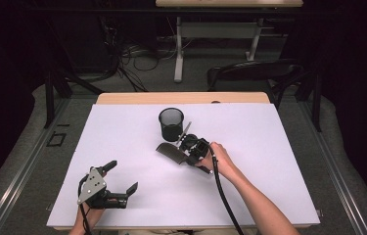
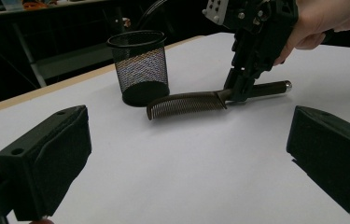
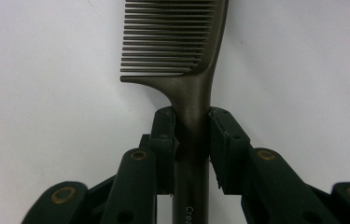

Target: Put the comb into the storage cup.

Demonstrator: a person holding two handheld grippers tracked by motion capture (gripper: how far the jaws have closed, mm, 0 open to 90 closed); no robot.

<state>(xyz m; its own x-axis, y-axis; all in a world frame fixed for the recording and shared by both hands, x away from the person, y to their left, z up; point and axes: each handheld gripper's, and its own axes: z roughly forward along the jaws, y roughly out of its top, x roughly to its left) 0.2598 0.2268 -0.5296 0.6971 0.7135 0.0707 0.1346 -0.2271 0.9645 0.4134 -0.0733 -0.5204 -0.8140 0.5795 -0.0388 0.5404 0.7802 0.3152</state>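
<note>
Jaws of the right gripper (image 3: pixel 191 135) pinching the neck of a dark brown plastic handled comb (image 2: pixel 186 103), right where the handle meets the teeth. Looks like a sensible spot to grab: narrow enough for the pads, and close to the balance point so the thing shouldn't swing much once lifted. Comb lying flat on the white surface (image 1: pixel 249 186), just at 5 o'clock from a black wire-mesh pen cup (image 1: pixel 171 124), near it but not touching. Teeth end pointing toward 9 o'clock in the high view, shiny handle tip sticking out the far side of the grip toward the cup. Probably getting set to drop into the cup handle first or teeth first, hard to call yet. Cup standing upright and apparently empty, mouth open, so nothing in the way of a drop-in.

Jaws of the left gripper (image 1: pixel 121 177) spread wide, holding nothing, parked down at 7 o'clock on the surface, well apart from the comb. Seems to be just waiting its turn, or on standby to steady the cup.

Writing-wise: small pale lettering on the comb handle in the right gripper view, reads something like "Crea" before getting cut off at the frame edge. No other labels legible.
</note>
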